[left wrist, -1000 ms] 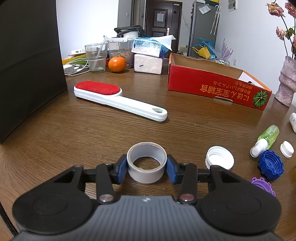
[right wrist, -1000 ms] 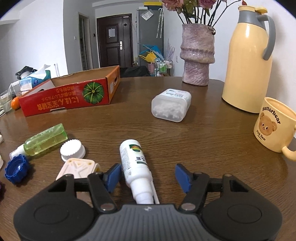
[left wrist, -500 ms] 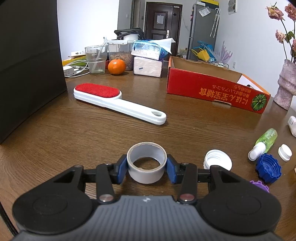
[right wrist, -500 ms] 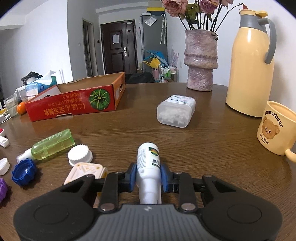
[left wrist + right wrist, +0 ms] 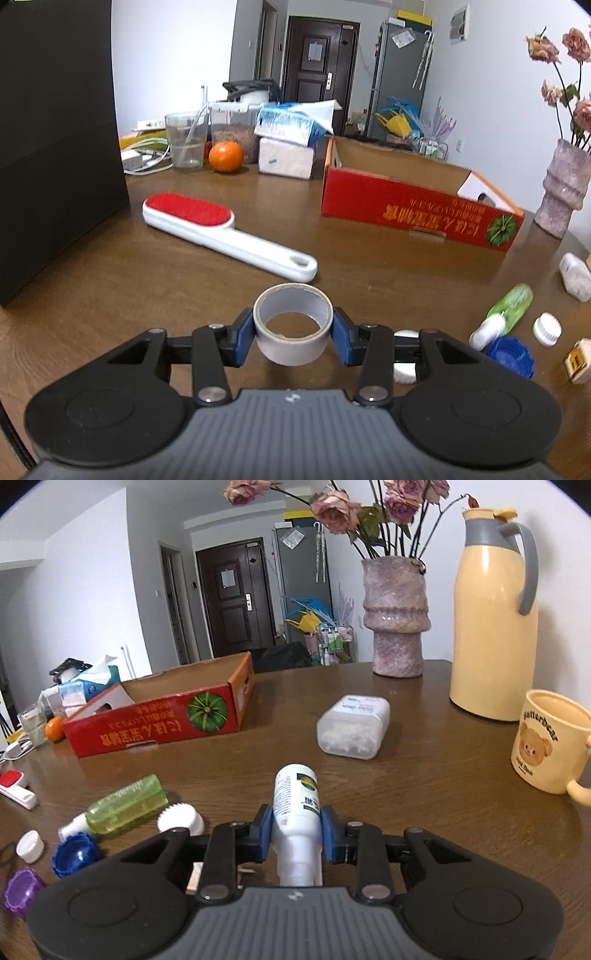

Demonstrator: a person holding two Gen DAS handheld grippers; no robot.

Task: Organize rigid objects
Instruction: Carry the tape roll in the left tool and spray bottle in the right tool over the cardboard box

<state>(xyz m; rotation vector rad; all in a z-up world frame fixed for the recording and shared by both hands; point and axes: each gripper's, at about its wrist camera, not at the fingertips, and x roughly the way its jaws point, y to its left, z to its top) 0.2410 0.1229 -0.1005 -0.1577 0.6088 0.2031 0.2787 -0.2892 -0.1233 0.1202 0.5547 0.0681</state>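
My left gripper (image 5: 293, 334) is shut on a grey roll of tape (image 5: 293, 325), held a little above the wooden table. My right gripper (image 5: 296, 827) is shut on a white bottle (image 5: 296, 808) with a green label, its blue pads pressing both sides. A red open cardboard box (image 5: 417, 201) (image 5: 166, 716) lies further back on the table. Loose items lie between the grippers: a green bottle (image 5: 125, 806) (image 5: 511, 306), a blue cap (image 5: 74, 853) (image 5: 511, 354), white caps (image 5: 180, 818) (image 5: 546, 328) and a purple cap (image 5: 20, 890).
A red-and-white lint brush (image 5: 221, 230) lies ahead of the left gripper. A dark box (image 5: 55, 147) stands at the left. An orange (image 5: 225, 157), a cup and tissue packs sit at the back. A clear container (image 5: 352, 725), vase (image 5: 395, 616), yellow jug (image 5: 493, 613) and mug (image 5: 550, 740) stand on the right.
The right gripper closed on the white bottle and lifted it off the table. The left gripper rose slightly with the tape roll still in its grip.
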